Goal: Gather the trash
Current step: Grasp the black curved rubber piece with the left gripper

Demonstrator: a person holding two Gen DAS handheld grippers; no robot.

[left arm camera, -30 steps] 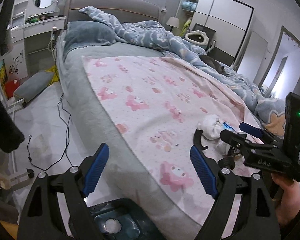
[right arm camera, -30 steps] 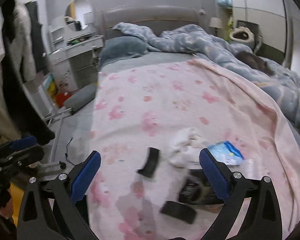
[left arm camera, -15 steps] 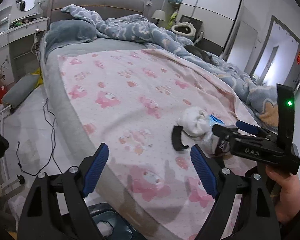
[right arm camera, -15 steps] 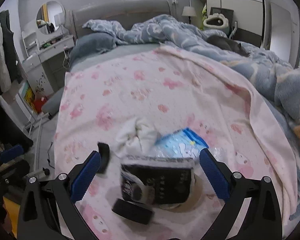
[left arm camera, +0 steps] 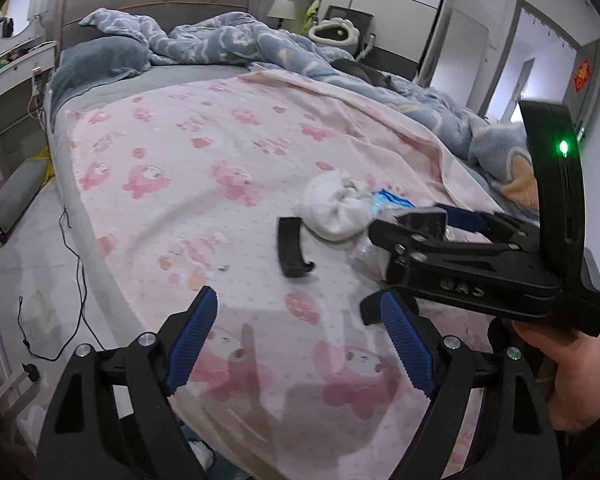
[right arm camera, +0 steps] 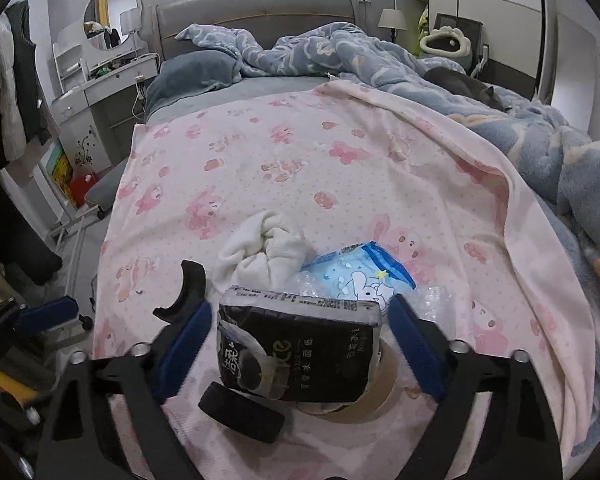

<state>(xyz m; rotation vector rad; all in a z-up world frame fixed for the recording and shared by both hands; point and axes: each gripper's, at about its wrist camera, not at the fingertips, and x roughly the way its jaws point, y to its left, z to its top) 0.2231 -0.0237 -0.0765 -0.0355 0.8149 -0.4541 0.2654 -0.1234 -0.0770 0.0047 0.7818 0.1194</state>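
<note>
1. The right gripper (right arm camera: 300, 344) straddles the black packet (right arm camera: 297, 354); its jaws have just been closing, and whether the pads touch it I cannot tell.
2. The packet looks light, crinkly and soft, so a squeeze across its short sides suits.
3. The left gripper (left arm camera: 300, 344) hangs spread and empty, short of the curved black piece (left arm camera: 289, 250).

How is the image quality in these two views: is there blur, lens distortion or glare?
Left wrist view: strong fisheye bending, dark corners, the wardrobe leans; the pink blanket is sharp; the right gripper's green lamp glares slightly. Right wrist view: same bending, soft even light, no hard shadows; the black packet is sharp enough to show print, and the mirror is bright.
</note>
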